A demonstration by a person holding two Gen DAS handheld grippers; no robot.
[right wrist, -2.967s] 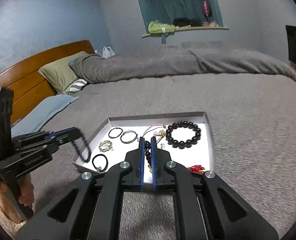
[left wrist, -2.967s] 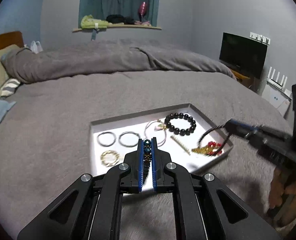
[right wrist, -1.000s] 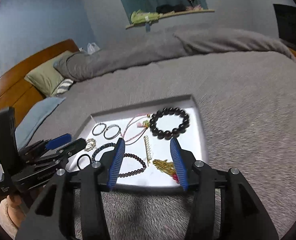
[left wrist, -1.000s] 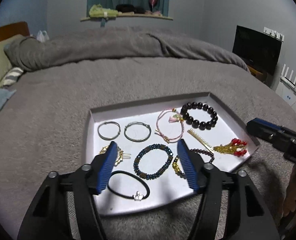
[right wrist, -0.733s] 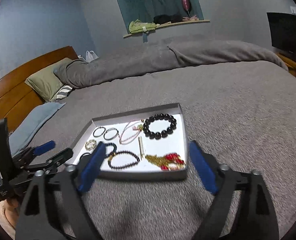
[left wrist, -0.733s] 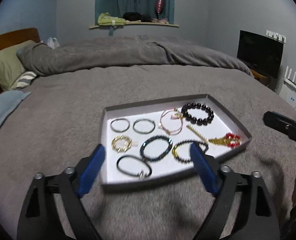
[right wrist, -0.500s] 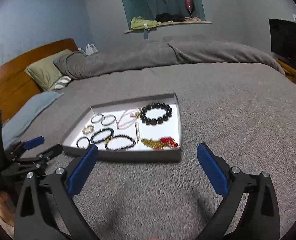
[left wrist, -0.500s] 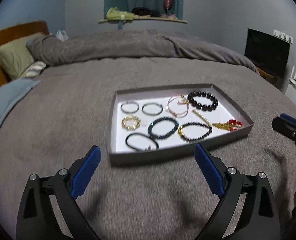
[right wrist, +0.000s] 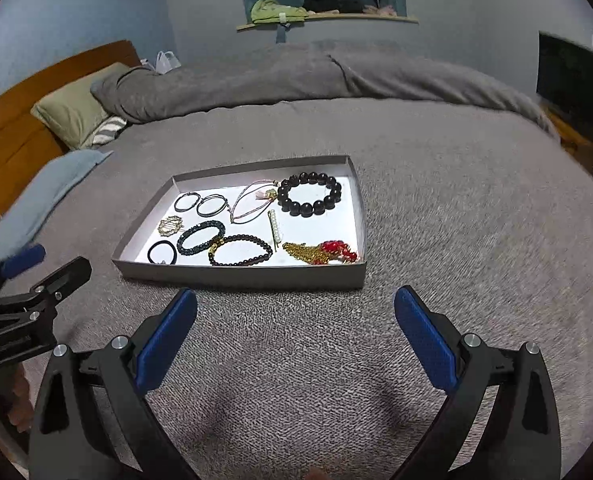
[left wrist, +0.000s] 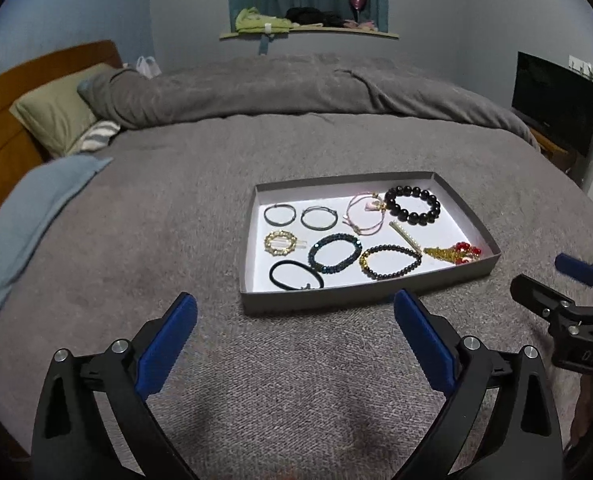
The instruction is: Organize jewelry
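Note:
A shallow grey tray (left wrist: 368,292) (right wrist: 236,276) lies on the grey bed cover. In it lie a big black bead bracelet (left wrist: 412,205) (right wrist: 309,199), a teal bead bracelet (left wrist: 334,258) (right wrist: 200,237), a dark bead bracelet with gold beads (left wrist: 390,262) (right wrist: 240,250), a black hair tie (left wrist: 295,276), two silver rings (left wrist: 280,215), a pink cord bracelet (left wrist: 366,216) and a gold and red piece (left wrist: 454,252). My left gripper (left wrist: 294,300) hangs just short of the tray, its jaws opening wide with nothing between them. My right gripper (right wrist: 295,294) stands open and empty, also short of the tray.
The bed cover (left wrist: 176,208) spreads all round the tray. A folded grey duvet (left wrist: 296,88) lies behind it. A pillow (left wrist: 56,116), a wooden headboard (left wrist: 0,140) and a blue cloth (left wrist: 24,216) are at the left. A dark screen (left wrist: 552,100) stands at the right.
Both grippers were shut on bead bracelets over the tray. They have opened wide, the two bracelets now lie in the tray, and both grippers have drawn back and up from it.

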